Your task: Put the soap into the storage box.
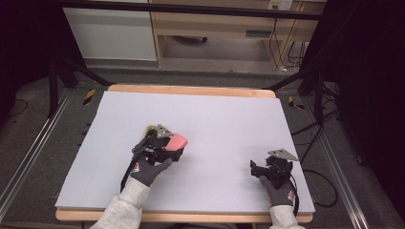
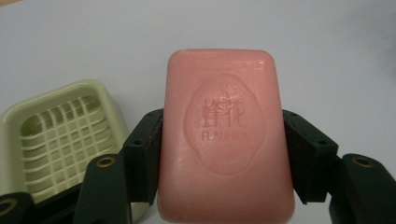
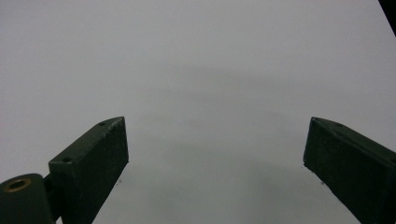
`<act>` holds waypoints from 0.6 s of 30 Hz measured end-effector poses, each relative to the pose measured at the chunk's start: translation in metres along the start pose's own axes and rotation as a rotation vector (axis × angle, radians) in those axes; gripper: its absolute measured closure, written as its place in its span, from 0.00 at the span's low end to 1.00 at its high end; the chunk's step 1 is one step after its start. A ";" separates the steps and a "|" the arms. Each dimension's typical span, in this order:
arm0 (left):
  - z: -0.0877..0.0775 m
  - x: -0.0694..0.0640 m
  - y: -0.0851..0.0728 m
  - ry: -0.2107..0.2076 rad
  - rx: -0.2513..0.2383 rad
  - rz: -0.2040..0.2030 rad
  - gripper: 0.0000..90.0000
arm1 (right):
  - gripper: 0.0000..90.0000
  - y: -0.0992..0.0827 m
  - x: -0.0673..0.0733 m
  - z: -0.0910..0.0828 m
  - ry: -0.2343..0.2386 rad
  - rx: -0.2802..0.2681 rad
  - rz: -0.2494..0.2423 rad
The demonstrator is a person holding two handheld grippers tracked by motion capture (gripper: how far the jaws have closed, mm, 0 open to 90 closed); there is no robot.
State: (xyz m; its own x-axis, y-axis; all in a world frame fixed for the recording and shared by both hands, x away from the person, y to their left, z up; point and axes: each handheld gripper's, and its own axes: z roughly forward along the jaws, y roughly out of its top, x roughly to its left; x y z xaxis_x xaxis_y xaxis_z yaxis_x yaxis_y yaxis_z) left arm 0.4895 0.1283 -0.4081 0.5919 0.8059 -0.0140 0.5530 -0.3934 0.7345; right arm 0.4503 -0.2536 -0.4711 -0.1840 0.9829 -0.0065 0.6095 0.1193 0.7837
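Pale grey tabletop (image 1: pixel 224 124) carried the work, with dark floor around it. At its left-centre the left gripper (image 2: pixel 222 135) held a pink soap (image 2: pixel 224 135), its jaws pressed against the bar's two long sides, stamped face up toward the camera. Just beside the soap lay a pale green dish (image 2: pixel 60 135) with a slotted grid. Well apart, near the front right, the right gripper (image 3: pixel 215 149) rested with jaws wide and nothing between them.
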 end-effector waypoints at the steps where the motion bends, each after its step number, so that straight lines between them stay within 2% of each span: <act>1: 0.000 0.000 0.000 0.000 0.000 0.000 0.41 | 0.08 0.000 0.000 0.000 0.000 0.000 0.000; 7: -0.010 0.014 -0.003 0.019 -0.019 -0.032 0.41 | 0.08 0.000 0.000 -0.001 0.000 0.001 -0.001; 10: -0.013 0.024 -0.007 0.036 -0.023 -0.057 0.41 | 0.08 -0.001 0.003 -0.001 -0.001 0.004 -0.020; 18: -0.017 0.037 -0.008 0.054 -0.037 -0.091 0.41 | 0.08 -0.001 0.005 -0.001 0.001 0.003 -0.029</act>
State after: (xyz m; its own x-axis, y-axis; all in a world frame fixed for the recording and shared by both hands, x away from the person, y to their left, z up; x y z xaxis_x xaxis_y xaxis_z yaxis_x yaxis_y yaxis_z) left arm 0.4971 0.1693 -0.4027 0.5070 0.8608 -0.0457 0.5804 -0.3017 0.7564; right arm 0.4484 -0.2491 -0.4711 -0.2020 0.9790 -0.0284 0.6067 0.1479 0.7811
